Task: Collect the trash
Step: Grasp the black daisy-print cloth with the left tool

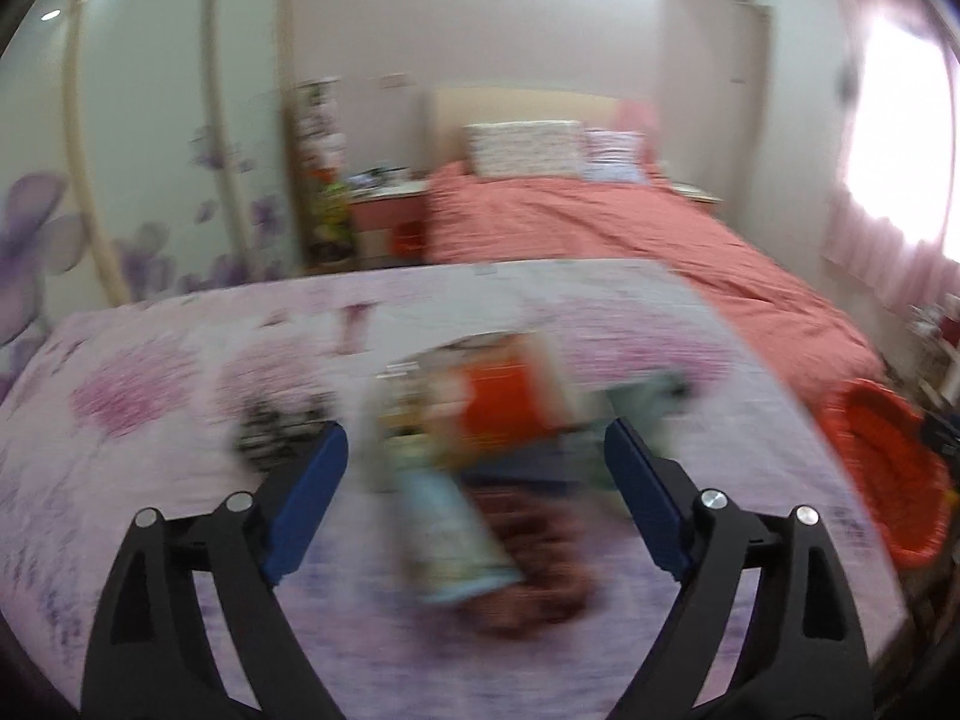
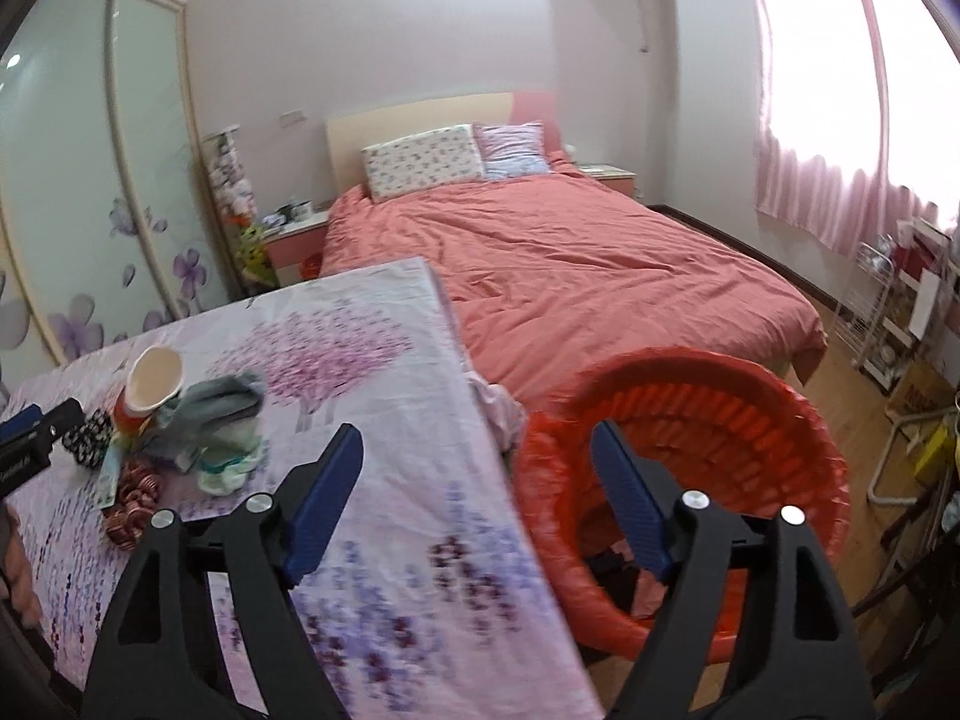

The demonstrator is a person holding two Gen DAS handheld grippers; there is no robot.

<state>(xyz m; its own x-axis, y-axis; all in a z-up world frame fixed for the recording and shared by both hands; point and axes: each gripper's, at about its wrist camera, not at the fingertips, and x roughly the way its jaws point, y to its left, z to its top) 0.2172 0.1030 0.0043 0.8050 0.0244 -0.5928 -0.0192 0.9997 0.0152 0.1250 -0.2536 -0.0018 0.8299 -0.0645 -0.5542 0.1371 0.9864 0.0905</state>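
Paper cup [image 2: 150, 390] tipped on side, mouth open, on floral tablecloth, touching grey-green cloth [image 2: 222, 402]. Black-white patterned scrap [image 2: 90, 435], reddish coiled wrapper [image 2: 132, 504] just beside. Red basket [image 2: 708, 420] beside table edge.

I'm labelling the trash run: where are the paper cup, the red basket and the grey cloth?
paper cup [image 2: 155, 379], right wrist view, on its pale inside.
red basket [image 2: 720, 420], right wrist view, on its inner far wall.
grey cloth [image 2: 222, 399], right wrist view, on its top fold.
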